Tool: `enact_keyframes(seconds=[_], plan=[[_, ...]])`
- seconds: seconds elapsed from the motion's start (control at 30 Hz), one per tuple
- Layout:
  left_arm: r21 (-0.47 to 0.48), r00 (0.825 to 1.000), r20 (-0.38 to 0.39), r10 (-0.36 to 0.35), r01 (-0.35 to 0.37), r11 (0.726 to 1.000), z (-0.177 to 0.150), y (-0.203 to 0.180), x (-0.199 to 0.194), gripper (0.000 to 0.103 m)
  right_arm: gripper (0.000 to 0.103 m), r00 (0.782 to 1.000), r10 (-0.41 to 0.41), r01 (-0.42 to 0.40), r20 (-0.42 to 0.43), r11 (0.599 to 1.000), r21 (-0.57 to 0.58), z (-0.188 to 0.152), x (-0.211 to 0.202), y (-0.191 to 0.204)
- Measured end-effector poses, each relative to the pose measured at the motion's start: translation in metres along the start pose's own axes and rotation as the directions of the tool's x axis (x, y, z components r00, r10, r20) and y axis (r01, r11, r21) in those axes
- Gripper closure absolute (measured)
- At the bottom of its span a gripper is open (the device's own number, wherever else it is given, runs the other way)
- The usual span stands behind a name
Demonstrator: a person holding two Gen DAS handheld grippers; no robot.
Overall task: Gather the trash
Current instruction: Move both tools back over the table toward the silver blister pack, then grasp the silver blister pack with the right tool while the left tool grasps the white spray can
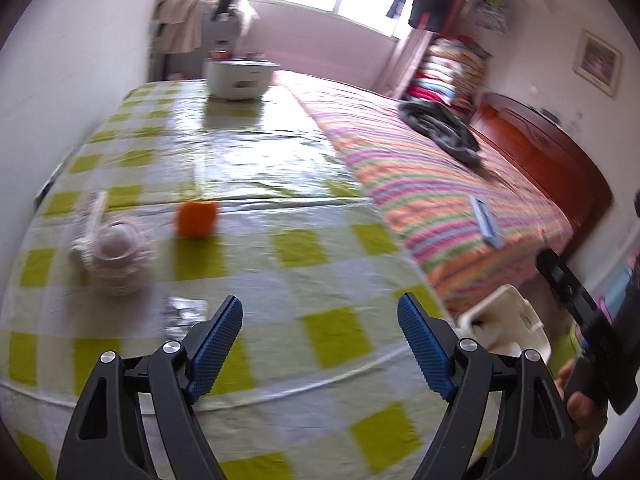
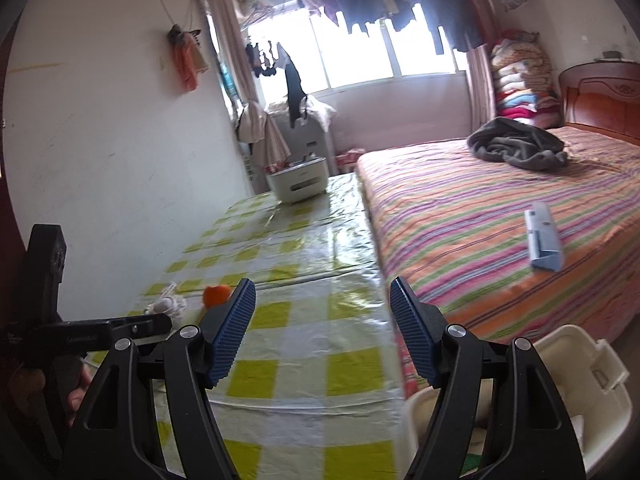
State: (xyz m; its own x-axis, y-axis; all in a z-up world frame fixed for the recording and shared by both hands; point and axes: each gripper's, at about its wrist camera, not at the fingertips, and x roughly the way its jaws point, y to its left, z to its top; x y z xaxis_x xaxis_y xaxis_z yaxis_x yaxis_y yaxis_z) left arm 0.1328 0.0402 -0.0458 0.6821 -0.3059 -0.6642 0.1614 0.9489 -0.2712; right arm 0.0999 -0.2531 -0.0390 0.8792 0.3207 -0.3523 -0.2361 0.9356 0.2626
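Glossy checked tablecloth (image 1: 280, 264); crinkled foil (image 1: 182, 312)

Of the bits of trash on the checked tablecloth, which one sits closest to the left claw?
The crumpled silvery foil scrap, lying just beyond the left claw by its left fingertip. The white crumpled wad and the orange piece sit farther up the table.
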Motion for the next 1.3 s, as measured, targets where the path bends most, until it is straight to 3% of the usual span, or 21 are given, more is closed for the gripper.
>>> enact_keyframes(seconds=[0.2,0.33,0.6,0.83,1.2,1.3], plan=[[-0.055,0.997,0.002,0.074,-0.074,0.996,0.001,0.046,-0.007,0.025,0.034,0.992,0.101,-0.102,-0.074,0.995,-0.014,-0.011,0.030,0.041],[-0.095,0.993,-0.013,0.119,-0.119,0.988,0.000,0.078,-0.012,0.025,0.034,0.969,0.191,-0.196,-0.157,0.980,-0.019,-0.021,0.053,0.082],[-0.188,0.983,-0.048,0.175,-0.181,0.965,-0.002,0.128,-0.015,0.025,0.034,0.907,0.264,-0.304,-0.330,0.950,-0.076,-0.050,0.089,0.157],[-0.214,0.976,-0.069,0.206,-0.216,0.952,-0.004,0.149,-0.015,0.025,0.036,0.861,0.240,-0.308,-0.449,0.948,-0.084,-0.068,0.127,0.186],[-0.232,0.973,-0.102,0.205,-0.224,0.947,-0.002,0.167,-0.012,0.025,0.042,0.831,0.156,-0.265,-0.533,0.955,-0.135,-0.082,0.162,0.202],[-0.235,0.972,-0.108,0.208,-0.228,0.945,0.001,0.169,-0.009,0.025,0.047,0.830,0.132,-0.261,-0.542,0.951,-0.168,-0.085,0.168,0.210]])
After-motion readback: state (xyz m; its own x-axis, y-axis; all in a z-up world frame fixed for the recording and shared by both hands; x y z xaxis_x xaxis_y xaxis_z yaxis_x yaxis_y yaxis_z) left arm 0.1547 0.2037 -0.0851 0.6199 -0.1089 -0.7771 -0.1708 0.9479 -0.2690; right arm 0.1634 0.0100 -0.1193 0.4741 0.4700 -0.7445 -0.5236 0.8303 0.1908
